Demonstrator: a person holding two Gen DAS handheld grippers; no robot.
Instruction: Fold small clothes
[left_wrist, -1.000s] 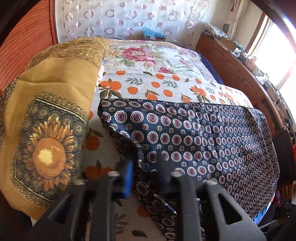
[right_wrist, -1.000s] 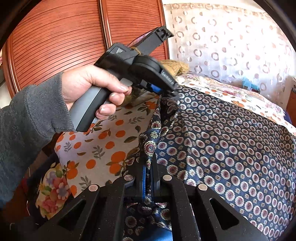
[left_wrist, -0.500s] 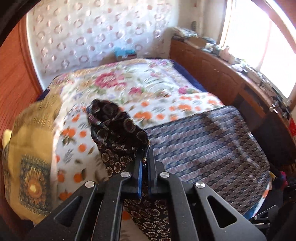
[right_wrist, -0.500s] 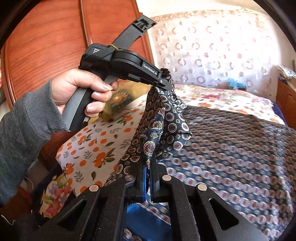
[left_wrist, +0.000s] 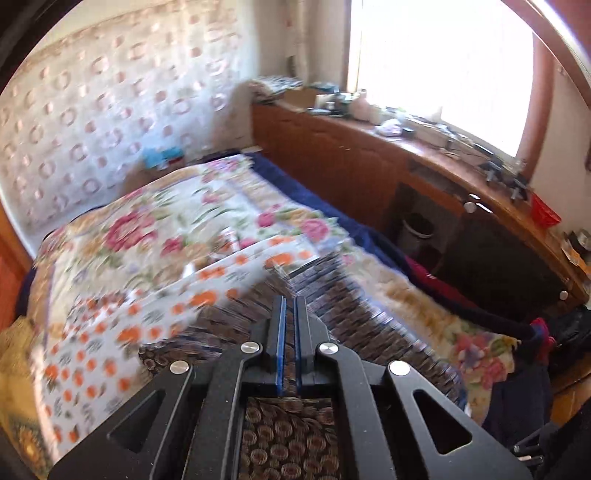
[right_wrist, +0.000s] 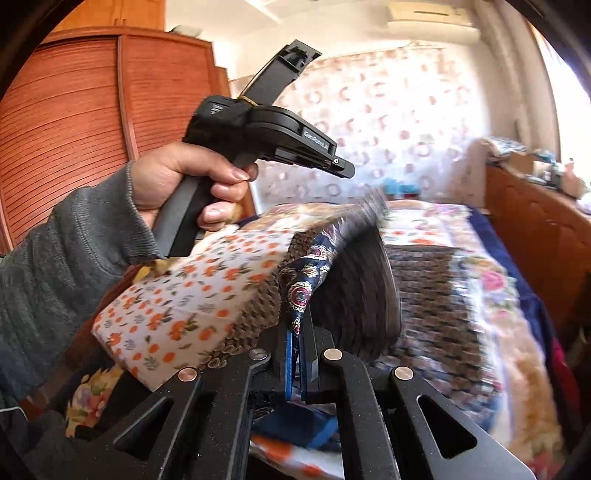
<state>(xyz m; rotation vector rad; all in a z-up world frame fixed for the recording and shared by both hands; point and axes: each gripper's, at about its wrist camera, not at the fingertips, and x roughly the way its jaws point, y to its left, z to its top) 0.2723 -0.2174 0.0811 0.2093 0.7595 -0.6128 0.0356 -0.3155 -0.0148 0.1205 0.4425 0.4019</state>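
Both tools are clamped tight: the right tool (right_wrist: 295, 332) pinches a corner of the patterned navy cloth (right_wrist: 424, 288), and the left tool (left_wrist: 290, 306) pinches another part of its edge. The cloth lies partly on the bed (left_wrist: 177, 221), its near edge lifted. Judged step: carrying that edge over for a fold. Next: lay it aligned on the far edge, then release.
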